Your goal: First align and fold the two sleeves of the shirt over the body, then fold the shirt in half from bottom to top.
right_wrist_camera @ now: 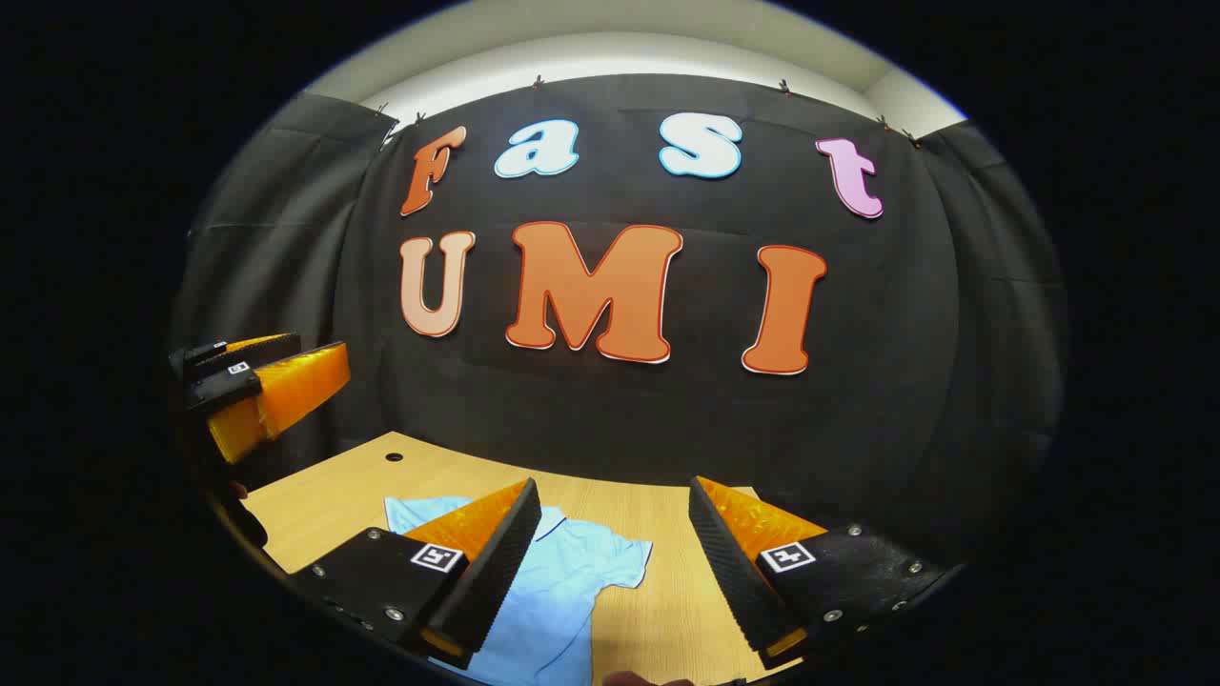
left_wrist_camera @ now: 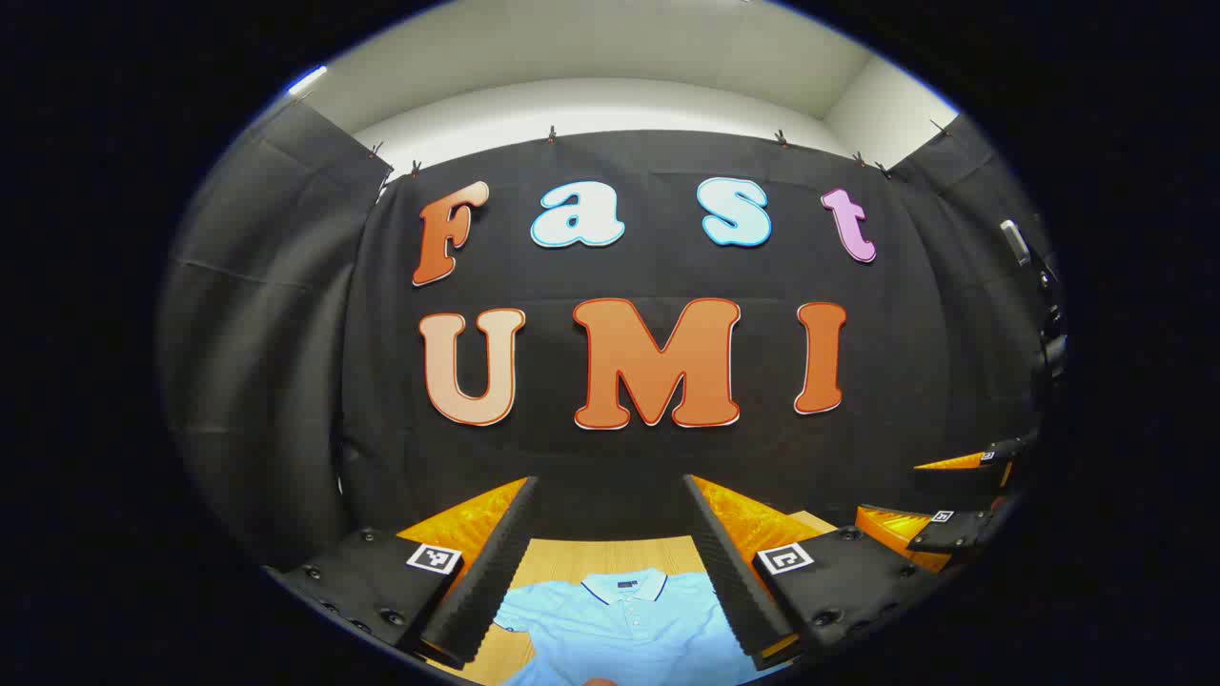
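A light blue polo shirt (left_wrist_camera: 620,624) lies flat on the wooden table (left_wrist_camera: 610,553), collar toward the back wall. In the left gripper view my left gripper (left_wrist_camera: 610,484) is held above the shirt's near part, open, with the collar showing between its fingers. My right gripper (left_wrist_camera: 939,495) hangs off to the right, raised. In the right gripper view the shirt (right_wrist_camera: 581,581) lies below and to the left, one short sleeve (right_wrist_camera: 624,562) spread out. My right gripper (right_wrist_camera: 612,486) is open with nothing in it. The left gripper (right_wrist_camera: 324,348) hovers high at the left.
The table (right_wrist_camera: 324,495) runs back to the black cloth wall and has a small round hole (right_wrist_camera: 394,457) near its far left corner. Bare wood lies right of the shirt. A bit of a hand (right_wrist_camera: 629,678) shows at the bottom edge.
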A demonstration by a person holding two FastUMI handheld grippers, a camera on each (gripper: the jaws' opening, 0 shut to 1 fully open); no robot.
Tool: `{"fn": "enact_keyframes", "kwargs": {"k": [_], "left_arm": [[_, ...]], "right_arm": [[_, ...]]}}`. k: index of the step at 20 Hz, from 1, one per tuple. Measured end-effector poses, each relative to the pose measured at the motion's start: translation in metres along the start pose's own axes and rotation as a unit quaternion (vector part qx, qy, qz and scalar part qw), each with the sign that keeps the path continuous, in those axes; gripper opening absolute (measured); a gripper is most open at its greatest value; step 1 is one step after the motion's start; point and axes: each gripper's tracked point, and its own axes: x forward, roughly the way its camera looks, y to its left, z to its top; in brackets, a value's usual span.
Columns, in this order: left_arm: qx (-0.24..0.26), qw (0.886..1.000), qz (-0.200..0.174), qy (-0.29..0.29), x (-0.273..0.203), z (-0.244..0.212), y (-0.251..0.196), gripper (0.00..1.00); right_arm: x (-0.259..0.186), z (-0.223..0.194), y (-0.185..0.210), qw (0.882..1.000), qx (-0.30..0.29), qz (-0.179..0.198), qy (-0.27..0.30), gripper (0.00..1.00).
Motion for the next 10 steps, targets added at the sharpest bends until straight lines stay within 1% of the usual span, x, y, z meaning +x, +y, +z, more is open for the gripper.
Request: {"fn": "enact_keyframes", "kwargs": {"k": [3, 6, 10], "left_arm": [[0.002, 1.0, -0.001, -0.003, 0.005, -0.001, 0.012, 0.97], [-0.004, 1.0, 0.0, 0.0, 0.013, -0.006, 0.023, 0.97], [-0.006, 1.0, -0.005, 0.003, 0.019, -0.011, 0.029, 0.97]], "right_arm": [[0.006, 0.0, 0.011, 1.0, 0.008, -0.004, 0.005, 0.98], [0.011, -0.002, 0.018, 1.0, 0.002, -0.008, 0.011, 0.97], [0.017, -0.004, 0.022, 1.0, 0.005, -0.012, 0.019, 0.97]]}}
